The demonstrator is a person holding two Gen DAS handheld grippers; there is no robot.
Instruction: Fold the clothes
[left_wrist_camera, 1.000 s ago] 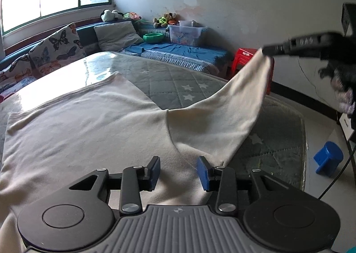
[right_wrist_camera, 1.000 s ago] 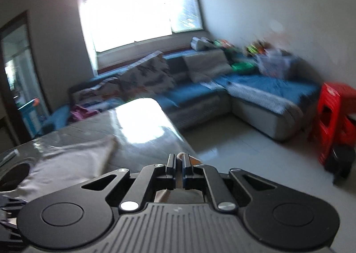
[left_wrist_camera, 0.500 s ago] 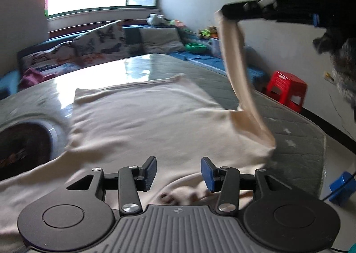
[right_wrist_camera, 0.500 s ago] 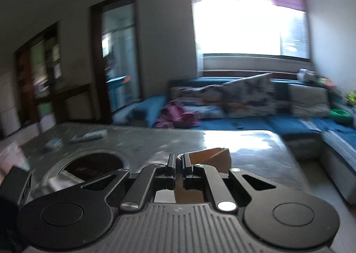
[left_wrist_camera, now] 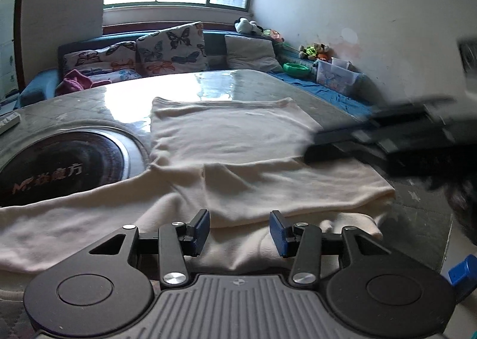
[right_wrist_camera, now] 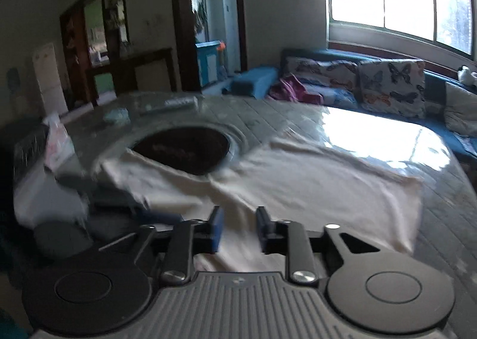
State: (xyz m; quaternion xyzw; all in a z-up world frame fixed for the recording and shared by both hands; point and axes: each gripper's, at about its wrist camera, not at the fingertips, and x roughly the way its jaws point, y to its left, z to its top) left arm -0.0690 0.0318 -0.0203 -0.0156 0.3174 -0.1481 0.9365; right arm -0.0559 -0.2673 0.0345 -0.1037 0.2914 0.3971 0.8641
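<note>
A cream long-sleeved garment [left_wrist_camera: 238,142] lies spread on the table [left_wrist_camera: 125,97], with its right sleeve [left_wrist_camera: 292,187] folded across the body. My left gripper [left_wrist_camera: 240,233] is open just above the garment's near edge, nothing between its blue pads. My right gripper [left_wrist_camera: 310,154] shows blurred at the right, low over the folded sleeve. In the right wrist view the right gripper [right_wrist_camera: 237,230] is open over the cream garment [right_wrist_camera: 298,190], its jaws holding nothing. The left gripper [right_wrist_camera: 98,204] appears as a dark blur at the left.
A dark round cooktop [left_wrist_camera: 53,166] is set into the table left of the garment, and the left sleeve [left_wrist_camera: 59,219] lies along its near rim. A sofa with butterfly cushions [left_wrist_camera: 170,49] stands behind. A blue stool [left_wrist_camera: 462,273] sits on the floor at right.
The right gripper carried the sleeve up and over, laid it across the garment's body and let go; it was shut on the sleeve and is now open. The left gripper stayed open.
</note>
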